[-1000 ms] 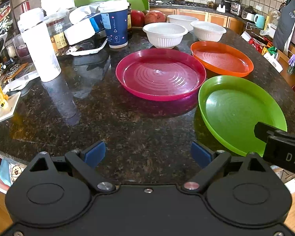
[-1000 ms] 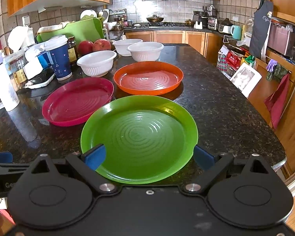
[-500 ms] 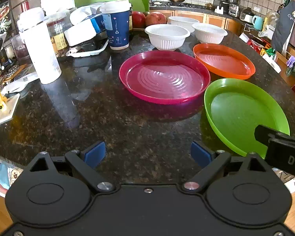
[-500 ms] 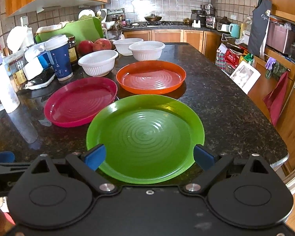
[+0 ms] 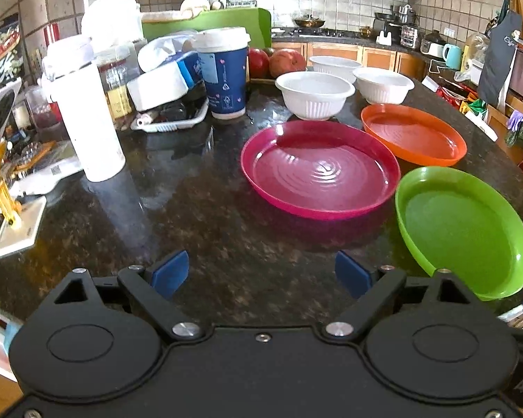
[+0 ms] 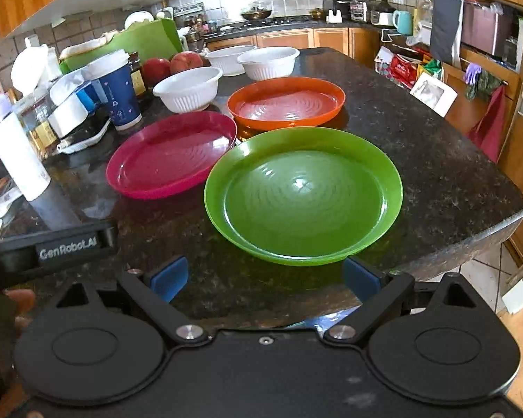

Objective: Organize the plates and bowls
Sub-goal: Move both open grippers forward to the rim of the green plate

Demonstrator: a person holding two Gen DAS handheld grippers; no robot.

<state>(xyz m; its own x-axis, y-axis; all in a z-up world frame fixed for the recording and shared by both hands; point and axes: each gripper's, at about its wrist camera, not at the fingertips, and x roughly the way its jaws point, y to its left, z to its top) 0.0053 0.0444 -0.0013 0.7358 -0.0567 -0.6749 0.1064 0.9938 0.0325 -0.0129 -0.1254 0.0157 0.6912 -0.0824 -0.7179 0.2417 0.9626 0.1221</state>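
Dark speckled granite formed the tabletop (image 6: 418,160), a kitchen island with cabinets and a stove behind it. Three plates lay flat on it: the green plate (image 6: 303,195) nearest the front rim, the pink plate (image 6: 172,155) to its left with their rims almost meeting, and the orange plate (image 6: 286,102) behind both. Three white bowls (image 6: 188,88) stood separately further back, beside two apples (image 6: 172,64).

Neither tool held anything. The right gripper (image 6: 266,277) hung with its blue pads spread wide, low over the near rim and lined up with the green plate. The left gripper (image 5: 261,273) was likewise spread, over bare granite in front of the pink plate.

The main risk seemed to be the front rim: the green plate sat close to it, and a push at its shallow lip instead of a clean pinch could slide it toward the drop. The plates looked thin, smooth and glossy, so a grip on the lip might slip as the plate tilted. Carrying it toward the pink plate could nudge that one, since they lay just beside each other.

On the left, a tall white bottle (image 5: 87,118), a blue cup (image 5: 223,73) and loose clutter crowded the surface; a wide sweep there could topple them. Open room lay on the right side of the island and on the bare patch before the left gripper.
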